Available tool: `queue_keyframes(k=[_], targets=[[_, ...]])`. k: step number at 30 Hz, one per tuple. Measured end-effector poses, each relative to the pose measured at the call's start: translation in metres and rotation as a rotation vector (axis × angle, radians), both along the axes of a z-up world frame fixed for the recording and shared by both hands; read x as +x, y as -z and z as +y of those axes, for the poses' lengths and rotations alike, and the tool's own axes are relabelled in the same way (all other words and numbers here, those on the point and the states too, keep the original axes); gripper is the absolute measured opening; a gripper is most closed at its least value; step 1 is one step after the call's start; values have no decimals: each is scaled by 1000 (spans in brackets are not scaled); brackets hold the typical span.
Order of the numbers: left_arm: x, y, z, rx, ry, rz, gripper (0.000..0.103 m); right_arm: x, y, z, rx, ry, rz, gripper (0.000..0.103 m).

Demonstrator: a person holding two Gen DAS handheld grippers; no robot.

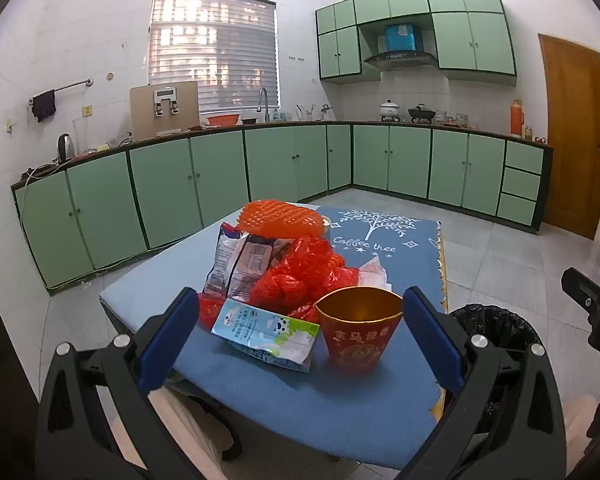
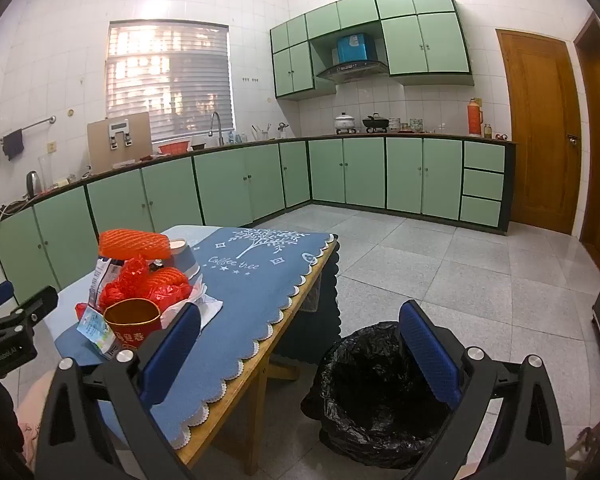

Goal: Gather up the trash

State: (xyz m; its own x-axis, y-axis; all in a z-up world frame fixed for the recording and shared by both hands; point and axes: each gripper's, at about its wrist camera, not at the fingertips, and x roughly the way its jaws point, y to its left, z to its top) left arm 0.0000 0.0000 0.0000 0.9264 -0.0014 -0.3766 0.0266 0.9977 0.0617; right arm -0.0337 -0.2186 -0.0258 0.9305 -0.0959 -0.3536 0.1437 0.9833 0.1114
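A pile of trash lies on the blue-clothed table [image 1: 300, 396]: a red paper cup [image 1: 358, 330], a flattened milk carton [image 1: 266, 334], red plastic bags [image 1: 300, 276], a snack wrapper [image 1: 240, 264], an orange foam net [image 1: 282, 218] and a white tissue [image 1: 374, 272]. My left gripper [image 1: 300, 332] is open, its fingers on either side of the carton and cup, touching neither. My right gripper [image 2: 300, 348] is open and empty, above the bin lined with a black bag [image 2: 376, 392] beside the table. The cup [image 2: 132, 320] and pile also show at the right wrist view's left.
The bin [image 1: 496, 328] stands on the tiled floor right of the table. Green kitchen cabinets [image 2: 340, 176] line the far walls. Wooden doors [image 2: 540, 128] are at the right. The table's scalloped cloth edge [image 2: 260, 356] faces the bin.
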Motion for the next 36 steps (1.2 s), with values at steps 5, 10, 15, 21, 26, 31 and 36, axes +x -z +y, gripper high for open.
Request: queue_keyframes(k=[5, 10, 15, 21, 26, 31, 36], targets=[[-1, -1, 0, 1, -13, -7, 98, 0, 0, 0, -3, 1, -1, 97], [1, 4, -2, -5, -8, -2, 98, 0, 0, 0, -4, 1, -1, 97], [1, 3, -1, -8, -8, -2, 98, -1, 0, -1, -5, 0, -2, 97], [1, 2, -1, -8, -7, -1, 98, -1, 0, -1, -3, 1, -2, 97], [0, 2, -1, -6, -6, -2, 98, -1, 0, 0, -3, 0, -3, 97], [0, 2, -1, -6, -7, -3, 98, -1, -1, -1, -2, 0, -4, 97], [0, 2, -1, -6, -7, -3, 98, -2, -1, -1, -2, 1, -5, 97]])
